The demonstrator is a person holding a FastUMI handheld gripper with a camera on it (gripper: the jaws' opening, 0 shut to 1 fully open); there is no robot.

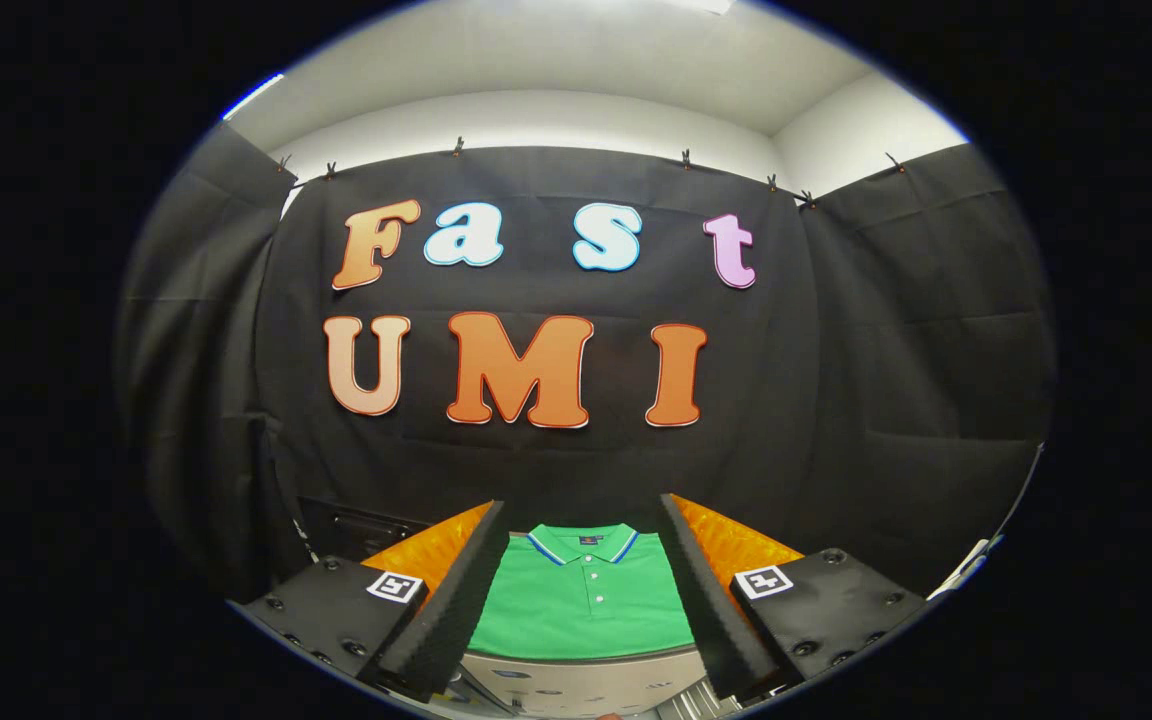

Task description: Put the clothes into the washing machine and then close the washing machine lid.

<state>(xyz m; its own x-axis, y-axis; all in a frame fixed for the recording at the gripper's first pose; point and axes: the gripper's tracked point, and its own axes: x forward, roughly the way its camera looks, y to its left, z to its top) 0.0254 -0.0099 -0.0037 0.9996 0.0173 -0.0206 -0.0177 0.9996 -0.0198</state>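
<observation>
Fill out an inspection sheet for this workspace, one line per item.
Surface: a pale panel shows below the shirt, between the fingers; what it belongs to cannot be told.
Job's things: a green polo shirt with a blue-and-white striped collar lies flat, buttons done up, just ahead of and between the fingers. Washing machine: not identifiable from here.
Clutter: nothing seen.
Grippers: the hand-held gripper is open, its fingers spread wide to either side of the shirt, touching nothing; square markers sit on both finger mounts.
Cables: nothing seen.
Surroundings: black cloth wall clipped along its top edge, white wall and ceiling above; a dark box low beyond the fingers.
</observation>
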